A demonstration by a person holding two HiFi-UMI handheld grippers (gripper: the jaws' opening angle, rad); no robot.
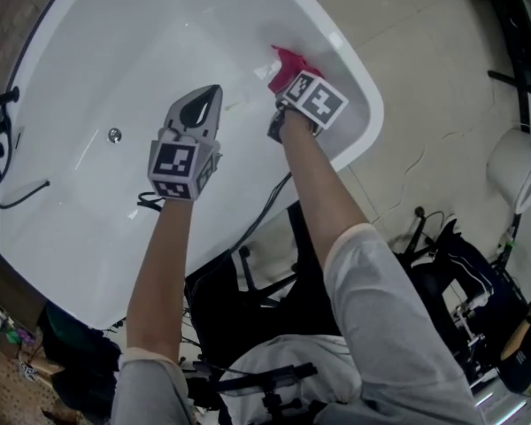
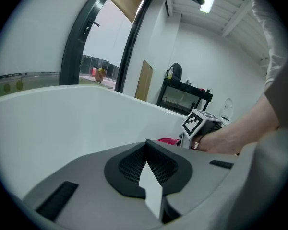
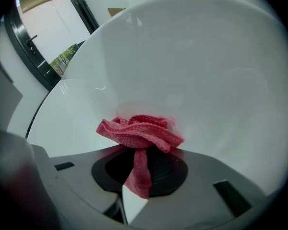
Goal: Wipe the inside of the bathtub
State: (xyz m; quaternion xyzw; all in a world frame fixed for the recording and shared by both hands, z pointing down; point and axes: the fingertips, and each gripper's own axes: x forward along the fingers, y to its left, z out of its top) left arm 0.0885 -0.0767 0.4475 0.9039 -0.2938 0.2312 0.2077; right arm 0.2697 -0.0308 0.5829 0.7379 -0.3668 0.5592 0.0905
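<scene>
Inside the white bathtub (image 1: 97, 51) we record: drain (image 1: 114, 135) at left; left gripper (image 1: 211, 96), jaws pressed together on nothing (held over the tub floor); right gripper (image 1: 281, 85), jaws pinching a bunched red cloth (image 1: 289, 62) against the tub's inner wall near its rim.

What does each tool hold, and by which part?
The right tool pinches a crumpled pink terry cloth by a gathered fold; the left tool is shut, empty.
</scene>
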